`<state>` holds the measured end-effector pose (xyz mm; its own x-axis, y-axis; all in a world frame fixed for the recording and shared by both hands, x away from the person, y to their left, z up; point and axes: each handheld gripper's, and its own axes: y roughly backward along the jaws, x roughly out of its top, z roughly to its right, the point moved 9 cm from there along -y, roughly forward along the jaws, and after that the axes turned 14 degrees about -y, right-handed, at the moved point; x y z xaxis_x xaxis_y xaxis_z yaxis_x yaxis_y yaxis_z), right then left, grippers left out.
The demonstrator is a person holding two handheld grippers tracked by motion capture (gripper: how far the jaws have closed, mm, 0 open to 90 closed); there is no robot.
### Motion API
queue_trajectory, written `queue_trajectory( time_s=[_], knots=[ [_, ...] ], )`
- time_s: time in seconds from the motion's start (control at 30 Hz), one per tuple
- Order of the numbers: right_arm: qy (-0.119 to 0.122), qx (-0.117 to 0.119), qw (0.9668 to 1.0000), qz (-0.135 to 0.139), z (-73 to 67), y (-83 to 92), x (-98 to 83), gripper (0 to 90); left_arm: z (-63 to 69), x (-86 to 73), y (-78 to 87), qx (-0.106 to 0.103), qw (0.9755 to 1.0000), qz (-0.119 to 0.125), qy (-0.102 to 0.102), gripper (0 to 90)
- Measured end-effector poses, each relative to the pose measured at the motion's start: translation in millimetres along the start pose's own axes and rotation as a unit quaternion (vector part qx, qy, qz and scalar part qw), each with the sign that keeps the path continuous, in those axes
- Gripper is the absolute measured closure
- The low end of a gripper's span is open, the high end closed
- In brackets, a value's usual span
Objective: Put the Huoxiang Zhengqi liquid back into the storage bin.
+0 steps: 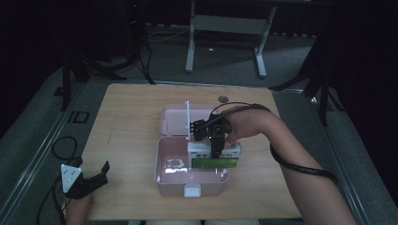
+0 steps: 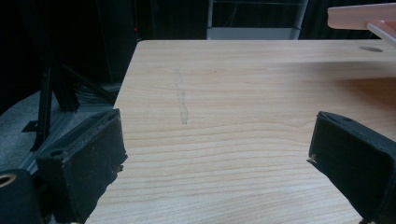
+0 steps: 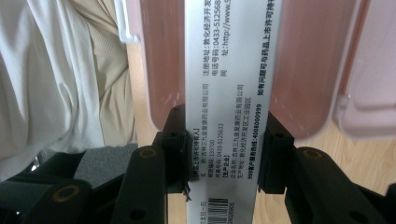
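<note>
My right gripper (image 3: pixel 223 163), fingers pinching the medicine box (image 1: pixel 213 156) mid-frame, could snag it on the pink case (image 1: pixel 162 176) rim; left fingers (image 2: pixel 88 163) spread idle.

Dim room, dark surroundings; soft glare on table (image 1: pixel 131 112); close-ups slightly blurred.

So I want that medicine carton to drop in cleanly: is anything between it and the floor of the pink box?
Nothing visible blocks it. The right gripper holds the medicine carton over the open pink box; a small clear item lies at the box's left, beside the carton.
</note>
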<state>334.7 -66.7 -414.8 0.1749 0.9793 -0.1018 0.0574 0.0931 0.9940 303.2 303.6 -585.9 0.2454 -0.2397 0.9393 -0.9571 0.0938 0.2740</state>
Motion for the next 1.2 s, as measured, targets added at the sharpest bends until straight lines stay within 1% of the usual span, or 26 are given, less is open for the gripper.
queue_trajectory(
  time_s=[0.03,0.07,0.1,0.13,0.17,0.2,0.23,0.4,0.5,0.6,0.8,0.9,0.93,1.0,1.2],
  knots=[
    [0.005,0.002,1.0,0.003,-2.3,-0.2,6.5,61.9,-0.1,0.0,-0.1,0.0,1.0,0.0,0.001,3.9],
    [0.005,0.002,1.0,0.003,-2.3,-0.2,6.5,61.9,-0.1,0.0,-0.1,0.0,1.0,0.0,0.001,3.9],
    [0.007,0.008,0.9999,0.006,-5.5,-0.7,13.1,61.9,-0.1,0.0,0.0,-0.001,1.0,0.001,0.001,4.0],
    [0.007,0.008,0.9999,0.006,-5.5,-0.7,13.1,61.9,-0.1,0.1,0.0,-0.001,1.0,0.001,0.002,4.0],
    [0.009,0.006,0.9999,0.008,-6.7,-1.2,17.7,61.9,-0.1,0.1,0.0,-0.002,1.0,0.001,0.002,3.9],
    [0.009,0.006,0.9999,0.008,-6.7,-1.2,17.7,61.9,-0.1,0.1,0.0,-0.002,1.0,0.001,0.002,3.9],
    [0.011,0.009,0.9998,0.01,-8.1,-2.8,21.9,61.9,0.1,0.1,0.0,-0.002,1.0,0.001,0.001,3.9],
    [0.011,0.012,0.9998,0.008,-9.5,-7.7,27.2,62.0,0.1,0.0,-0.1,-0.003,1.0,0.0,0.001,4.0],
    [0.012,0.018,0.9997,0.007,-10.5,-13.6,30.9,62.0,0.2,0.0,-0.2,-0.003,1.0,0.0,0.001,3.9],
    [0.017,0.018,0.9997,-0.005,-12.0,-24.8,32.9,61.9,0.1,0.1,-0.1,-0.003,1.0,0.001,0.001,4.0],
    [0.018,0.024,0.9995,-0.01,-12.8,-43.9,32.9,61.9,0.3,-0.1,-0.3,-0.005,1.0,-0.001,0.0,3.9],
    [0.019,0.022,0.9995,-0.01,-12.3,-50.5,33.6,62.0,0.3,0.0,-0.2,-0.004,1.0,0.0,0.0,4.0],
    [0.019,0.028,0.9994,-0.011,-13.2,-58.3,34.3,61.9,0.3,0.0,-0.1,-0.003,1.0,0.0,0.0,4.0],
    [0.019,0.032,0.9992,-0.013,-14.1,-65.6,34.4,61.9,0.4,0.0,-0.1,-0.003,1.0,0.0,0.0,3.9],
    [0.021,0.033,0.999,-0.022,-15.5,-87.9,35.3,61.9,0.3,0.0,-0.2,-0.005,1.0,0.0,-0.001,4.0]
  ],
)
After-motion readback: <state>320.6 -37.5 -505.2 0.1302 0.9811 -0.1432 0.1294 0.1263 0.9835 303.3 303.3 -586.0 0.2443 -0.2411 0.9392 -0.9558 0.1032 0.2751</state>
